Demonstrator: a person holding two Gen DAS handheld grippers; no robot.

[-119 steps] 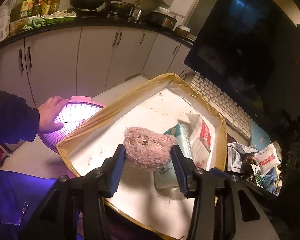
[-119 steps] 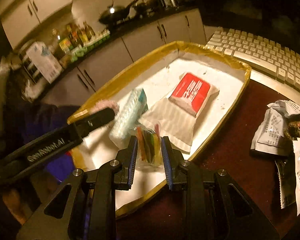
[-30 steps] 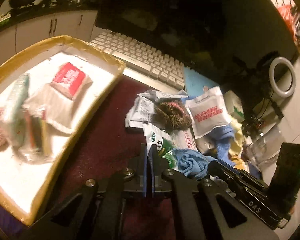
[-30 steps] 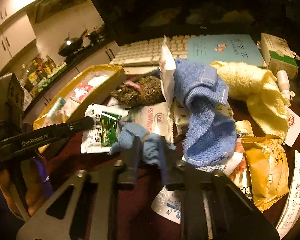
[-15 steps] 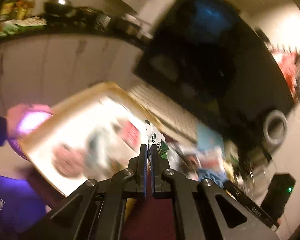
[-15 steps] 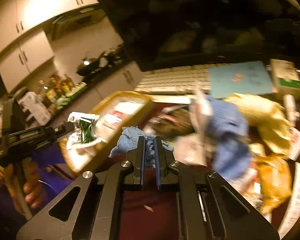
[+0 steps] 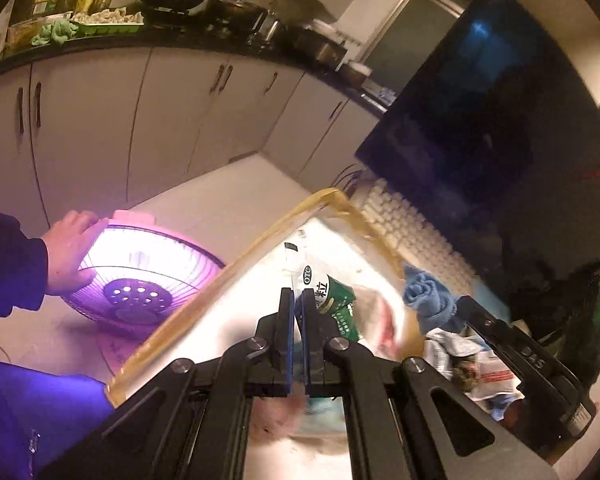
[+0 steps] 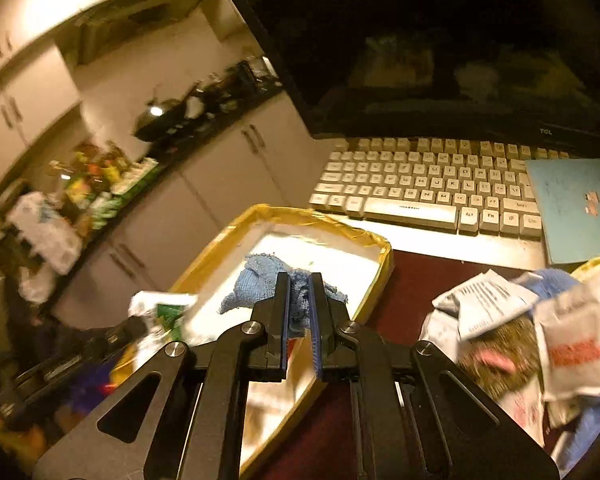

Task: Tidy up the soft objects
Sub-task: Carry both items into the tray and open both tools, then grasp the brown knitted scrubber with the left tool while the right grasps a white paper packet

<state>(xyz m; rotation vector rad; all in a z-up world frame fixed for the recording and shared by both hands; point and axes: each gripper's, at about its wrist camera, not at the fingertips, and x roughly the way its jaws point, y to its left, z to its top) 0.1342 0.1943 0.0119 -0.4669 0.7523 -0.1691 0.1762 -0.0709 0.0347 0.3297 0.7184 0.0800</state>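
Green-and-white foil, a crinkly sachet (image 7: 332,300), is pinched by one edge between the clenched blue-padded jaws of the left gripper (image 7: 298,300), up over the shallow white foam tray with its yellow taped rim (image 7: 228,276). Past the tray's far rim, a crumpled blue knitted cloth (image 7: 428,294) hangs from the other gripper's tip. Off to the side a person's hand (image 7: 70,256) rests on a glowing pink wire-guarded heater (image 7: 140,268) on the floor.

From the right wrist, the right gripper (image 8: 300,300) has the blue knitted cloth (image 8: 260,284) nipped tight between its jaws, which have just been closing on it, and holds it above the tray's (image 8: 356,236) far half. The sachet (image 8: 160,312) shows blurred at the tray's left side. On the dark red tabletop (image 8: 408,288) to the right lies a heap of white paper packets (image 8: 488,300), and a white keyboard (image 8: 424,188) sits beyond.
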